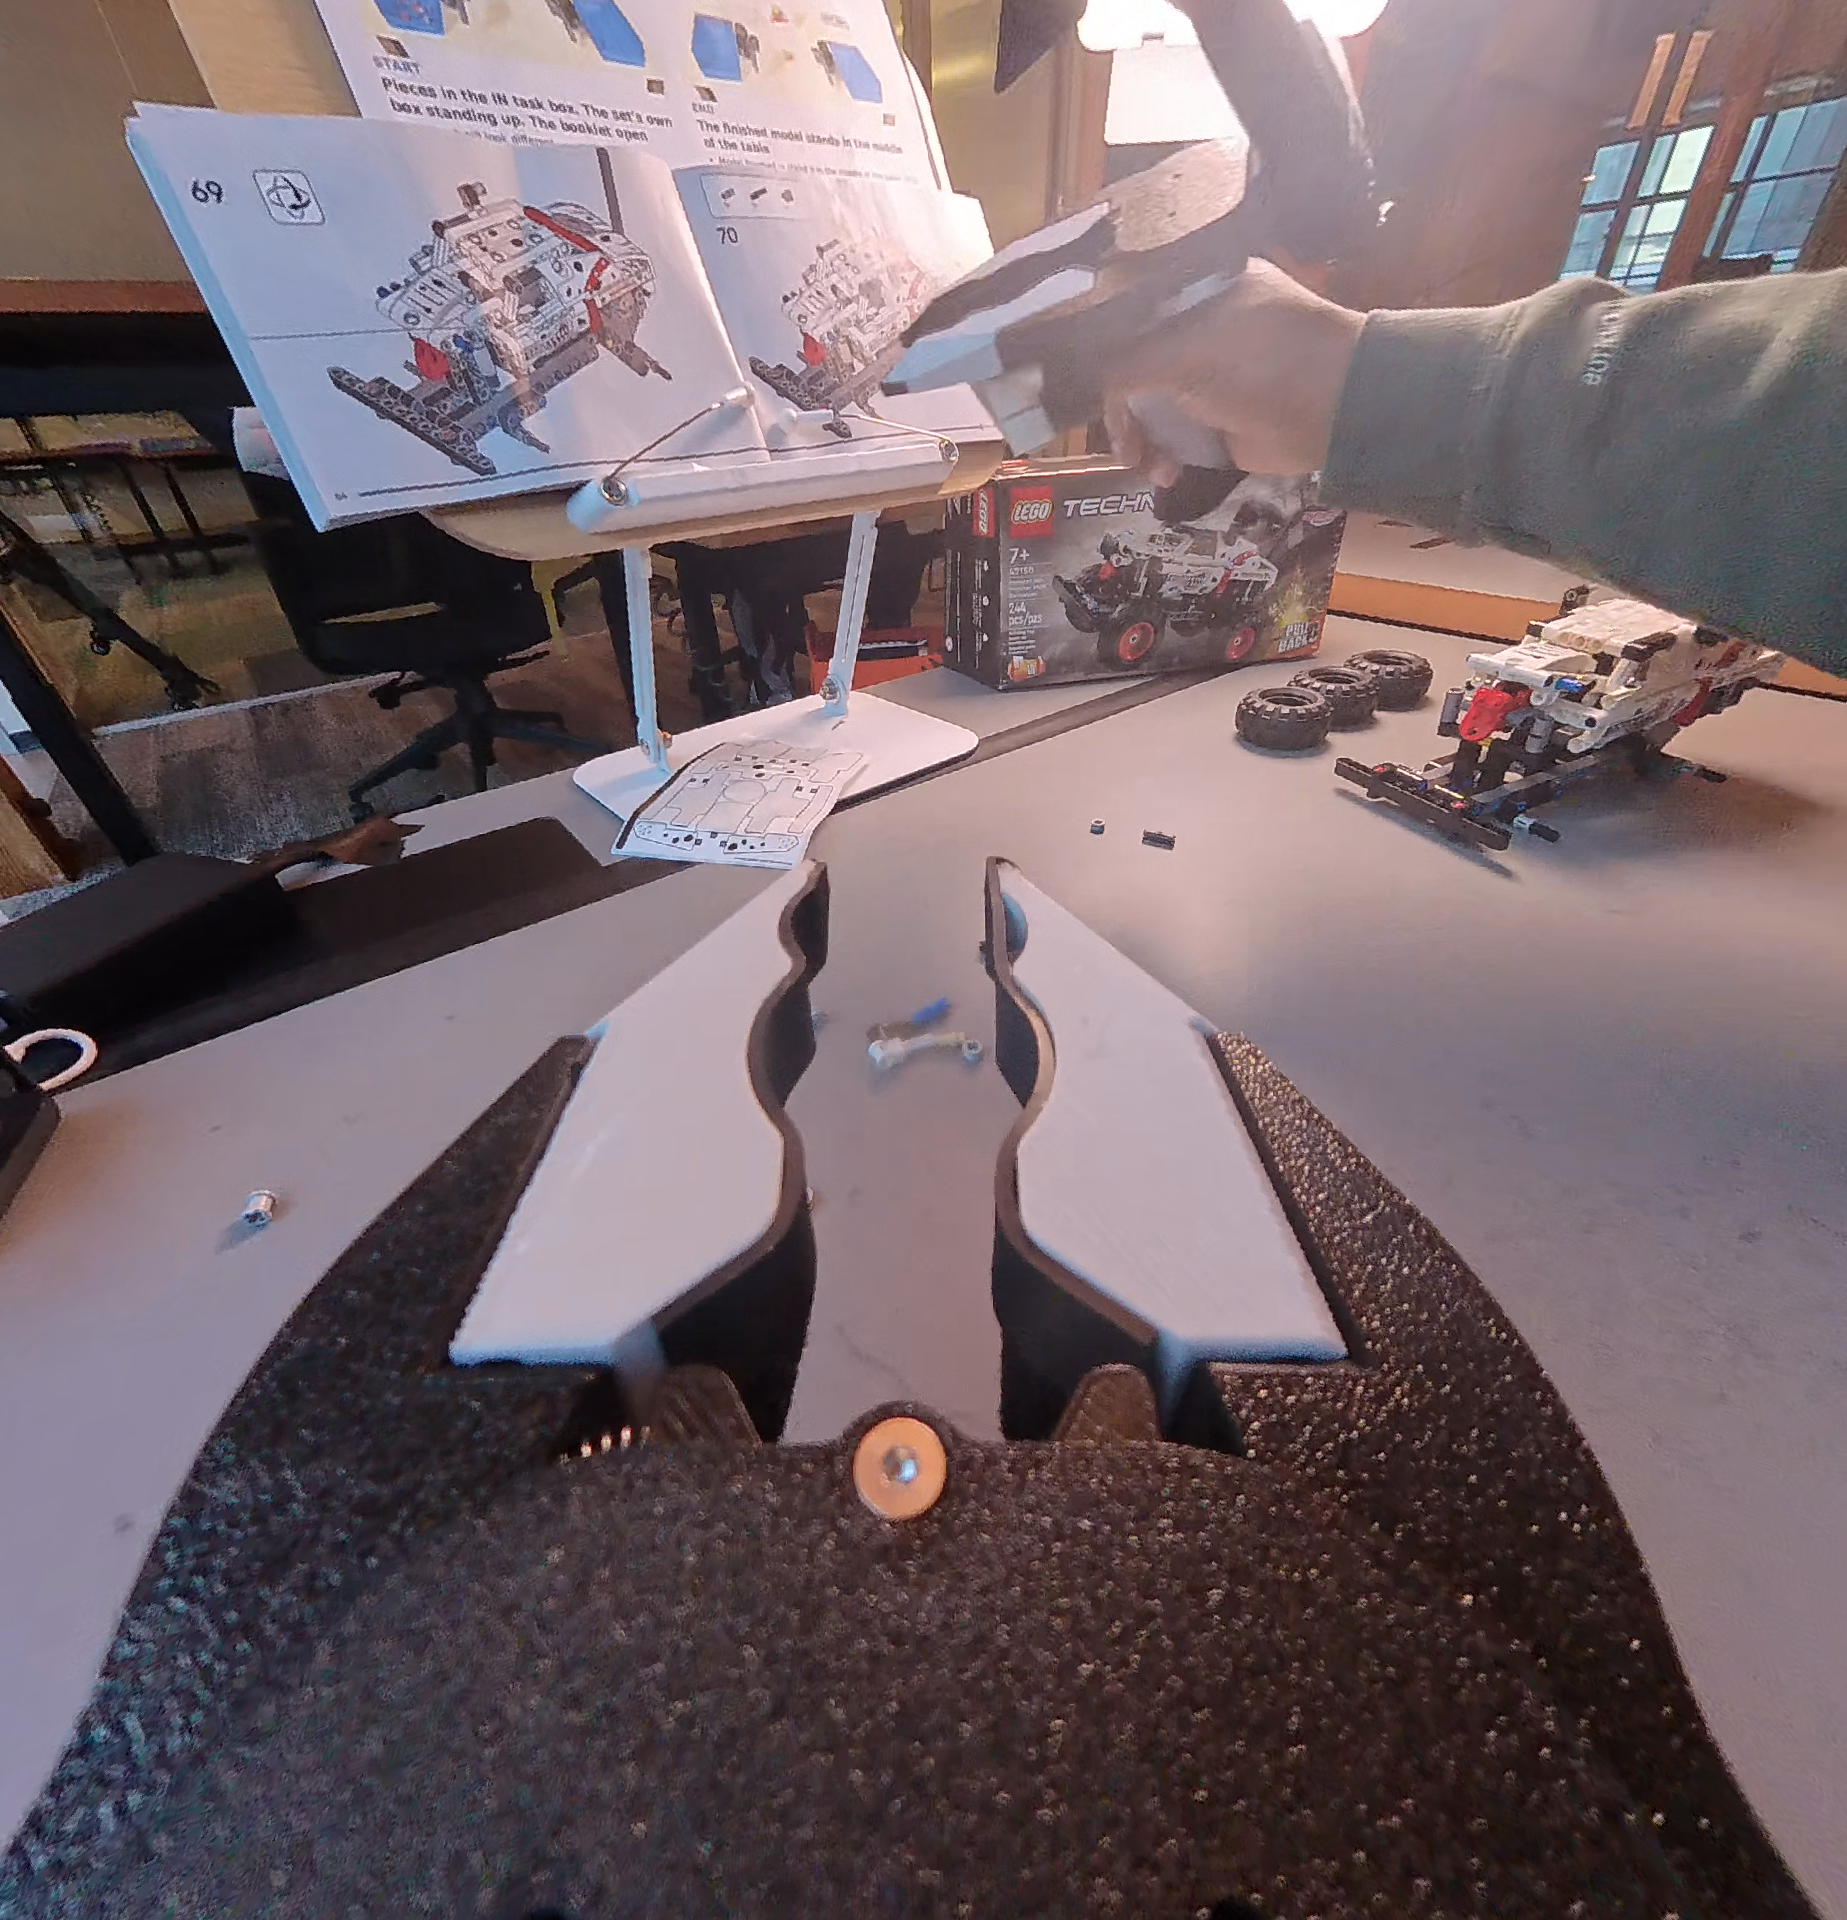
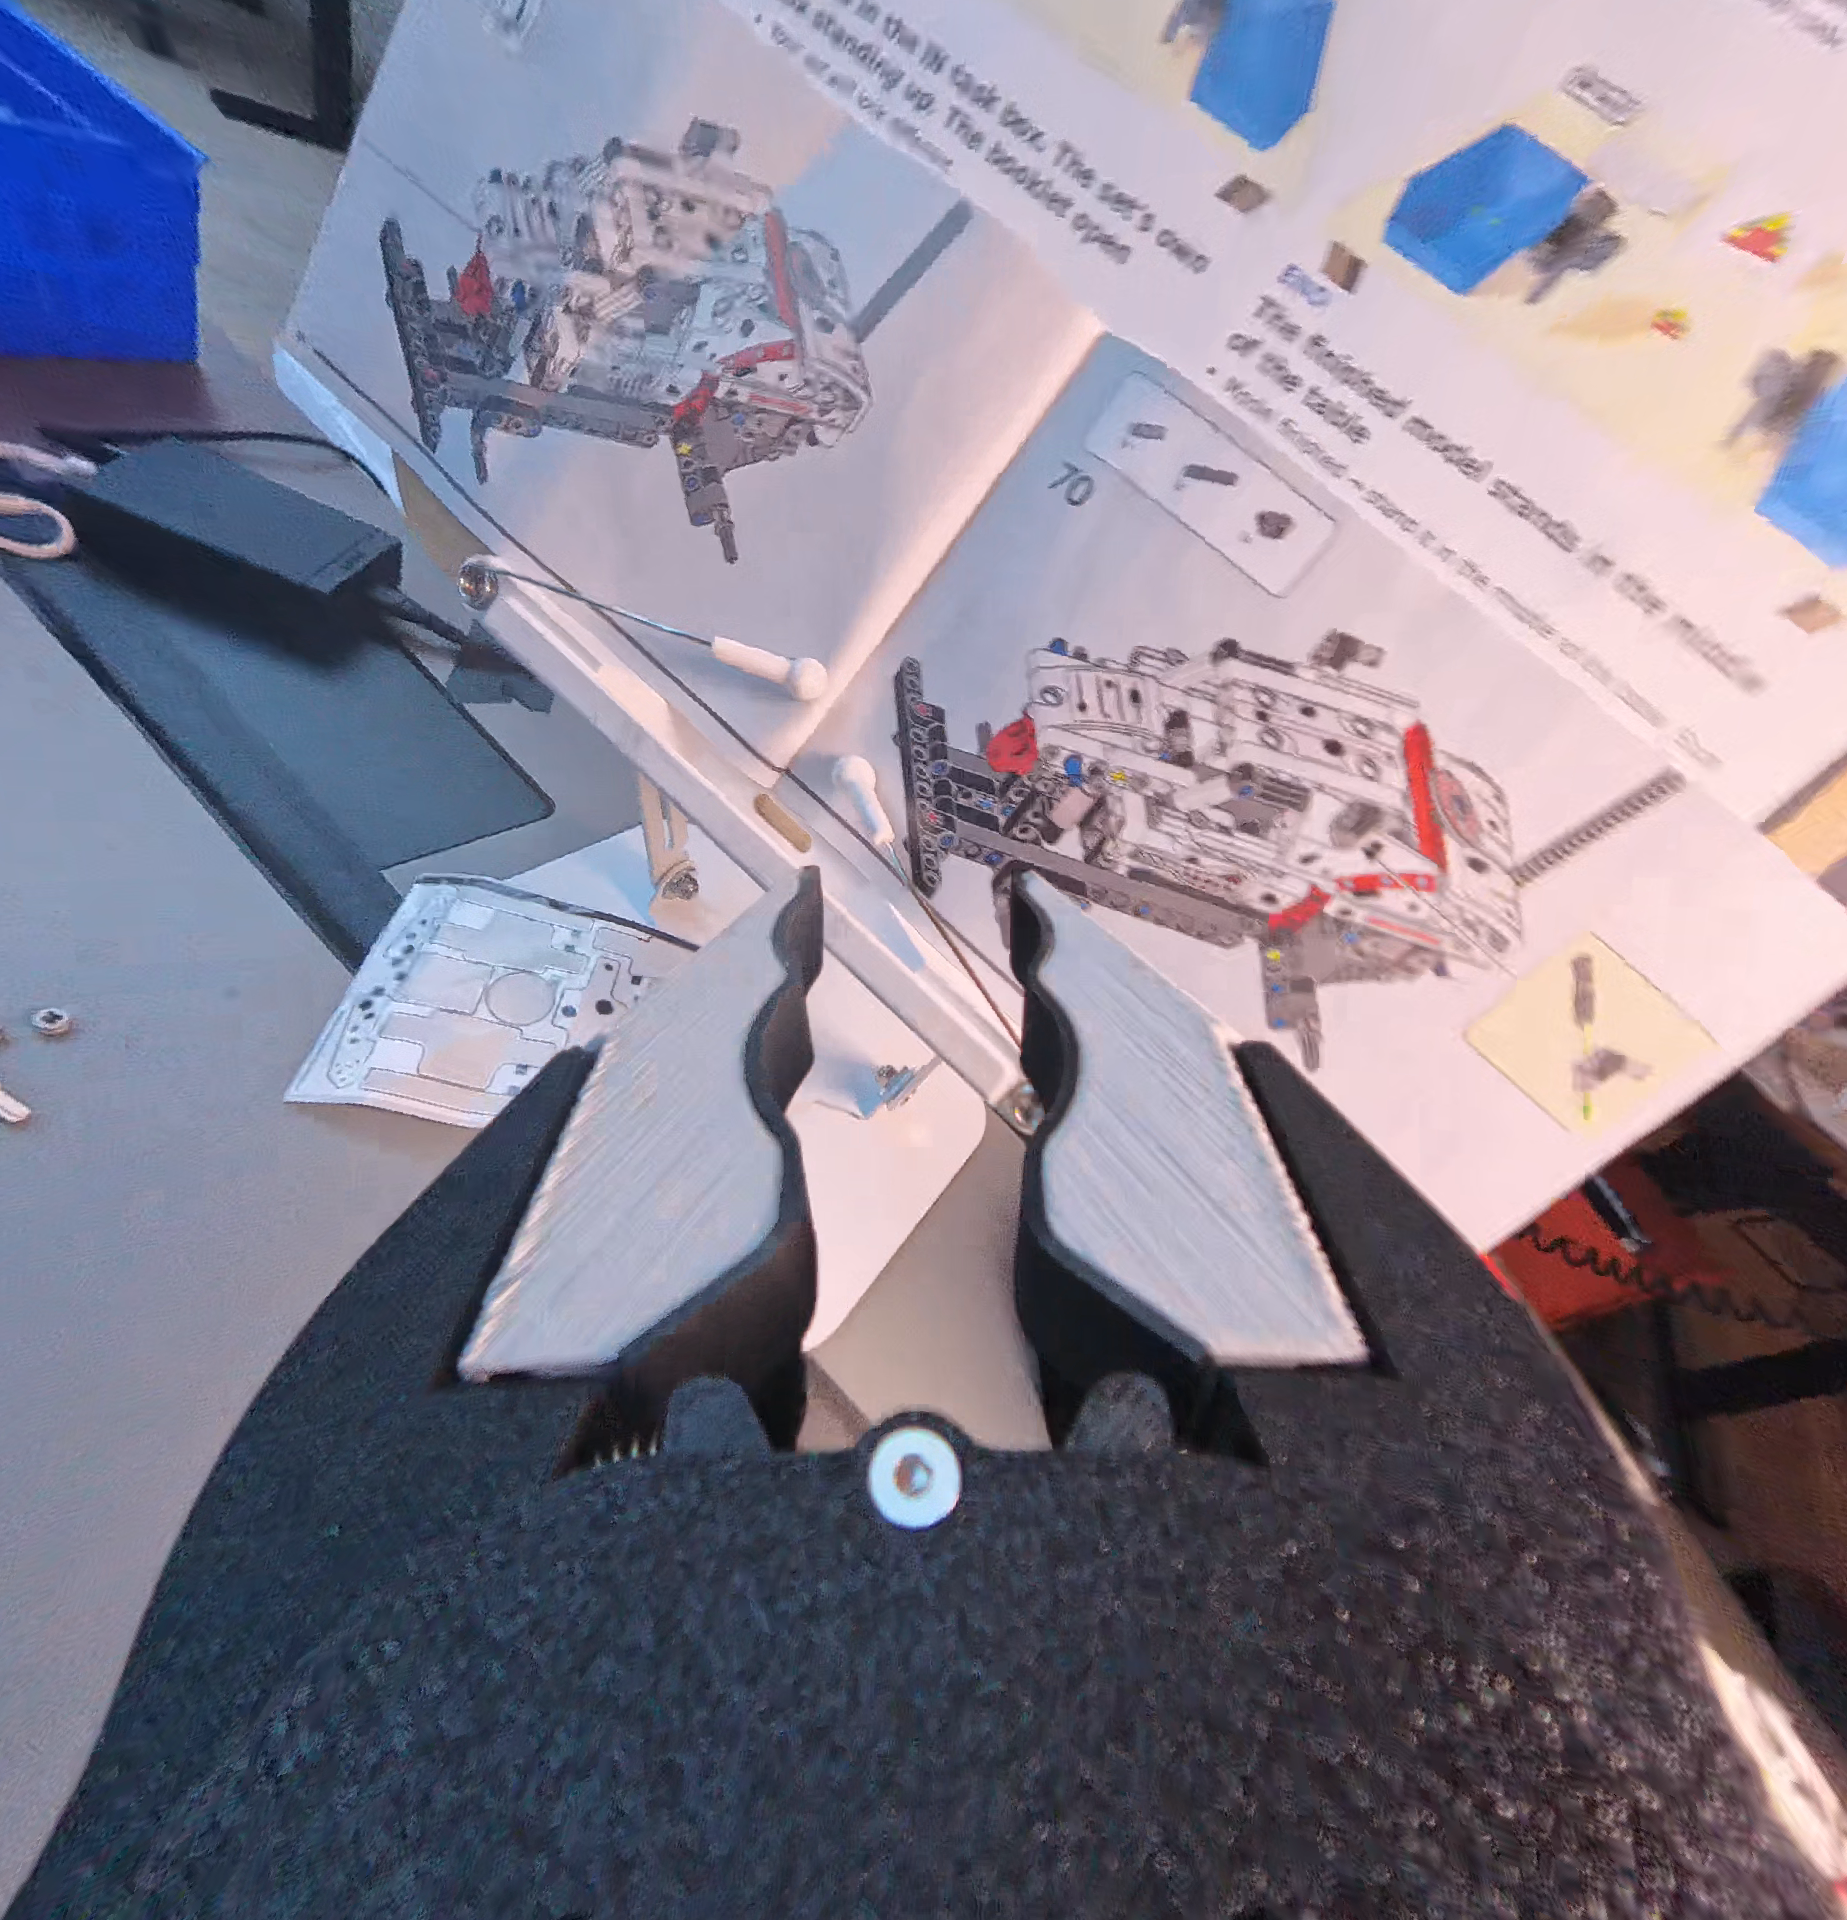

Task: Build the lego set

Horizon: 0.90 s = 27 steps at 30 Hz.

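Note:
My left gripper [image 1: 906, 873] hovers low over the grey table [image 1: 1418, 1091], open with nothing between its pads. Below its fingers lie a blue pin [image 1: 931, 1010] and small pale pieces [image 1: 919, 1047]. The part-built white model [image 1: 1584, 686] stands at the right with three black tyres [image 1: 1334, 696] beside it. My right gripper [image 2: 914, 883] is open and empty, raised in front of the open instruction booklet [image 2: 1210, 790] at the stand's lower ledge [image 2: 898, 966]. It also shows in the left wrist view [image 1: 960, 353], held by a hand at the booklet's right page [image 1: 483, 312].
The set's box [image 1: 1137, 592] stands behind the white stand base [image 1: 898, 743]. A sticker sheet [image 1: 737, 800] lies on that base. Two small dark pieces [image 1: 1158, 836] lie mid-table and a metal-coloured bush [image 1: 259, 1205] at the left. A black mat [image 1: 171, 925] and blue bin [image 2: 67, 208] are at the left. The tips of one gripper are about 35 centimeters away from the tips of the other.

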{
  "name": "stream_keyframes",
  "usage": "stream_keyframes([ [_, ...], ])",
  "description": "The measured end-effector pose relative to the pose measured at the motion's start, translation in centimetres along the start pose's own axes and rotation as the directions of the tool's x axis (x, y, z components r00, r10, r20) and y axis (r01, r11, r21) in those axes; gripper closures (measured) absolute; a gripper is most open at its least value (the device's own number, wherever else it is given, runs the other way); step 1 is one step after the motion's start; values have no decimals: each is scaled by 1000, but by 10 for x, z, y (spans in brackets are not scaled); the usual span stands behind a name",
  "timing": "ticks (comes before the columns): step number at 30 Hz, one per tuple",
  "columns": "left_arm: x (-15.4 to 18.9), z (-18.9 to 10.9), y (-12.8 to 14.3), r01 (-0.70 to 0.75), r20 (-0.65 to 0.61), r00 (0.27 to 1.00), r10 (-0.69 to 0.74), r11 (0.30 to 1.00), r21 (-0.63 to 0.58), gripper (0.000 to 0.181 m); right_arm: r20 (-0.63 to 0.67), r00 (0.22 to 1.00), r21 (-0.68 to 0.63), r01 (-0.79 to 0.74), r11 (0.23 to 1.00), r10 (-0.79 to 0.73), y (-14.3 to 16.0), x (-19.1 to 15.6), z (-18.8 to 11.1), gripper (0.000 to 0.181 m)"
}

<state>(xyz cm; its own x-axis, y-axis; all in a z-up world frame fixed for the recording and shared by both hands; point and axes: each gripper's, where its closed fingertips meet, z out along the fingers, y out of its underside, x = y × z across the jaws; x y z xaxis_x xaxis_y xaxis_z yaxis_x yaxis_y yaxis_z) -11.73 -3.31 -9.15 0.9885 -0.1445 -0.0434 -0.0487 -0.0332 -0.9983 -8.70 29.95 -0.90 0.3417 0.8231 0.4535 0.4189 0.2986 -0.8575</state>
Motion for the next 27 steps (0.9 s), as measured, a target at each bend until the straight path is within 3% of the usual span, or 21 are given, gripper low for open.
stream_keyframes([
  [2, 0, 2, 3, -1, -2, 1000, 1, 1000, -10, 152, 6, 995, -41, 97, 994, -97, 2, -13, 17, 147],
  [6, 4, 18, 3, -18, -29, 999, 17, 999, -35, 153, -9, 985, -87, 173, 981, -174, 8, -21, 32, 165],
  [10, 0, 52, -13, -84, -33, 996, 83, 996, -36, 153, -1, 990, -78, 143, 987, -144, 3, -15, 36, 161],
  [15, -31, 118, -43, -141, 33, 989, 143, 988, -63, 152, -15, 984, -140, 176, 974, -180, 15, -2, 41, 164],
  [17, -49, 156, -57, -144, 51, 988, 149, 986, -89, 150, -22, 976, -139, 213, 967, -218, 16, 2, 43, 178],
  [20, -84, 217, -73, -152, 89, 982, 165, 979, -135, 146, -64, 973, -112, 216, 970, -224, 11, 12, 40, 181],
  [24, -105, 275, -74, -239, 74, 963, 261, 946, -218, 138, -179, 975, -60, 123, 991, -132, 4, 41, 27, 180],
  [27, -109, 291, -66, -324, 68, 933, 355, 905, -276, 156, -274, 961, -45, 18, 999, -30, 15, 72, 7, 177],
])
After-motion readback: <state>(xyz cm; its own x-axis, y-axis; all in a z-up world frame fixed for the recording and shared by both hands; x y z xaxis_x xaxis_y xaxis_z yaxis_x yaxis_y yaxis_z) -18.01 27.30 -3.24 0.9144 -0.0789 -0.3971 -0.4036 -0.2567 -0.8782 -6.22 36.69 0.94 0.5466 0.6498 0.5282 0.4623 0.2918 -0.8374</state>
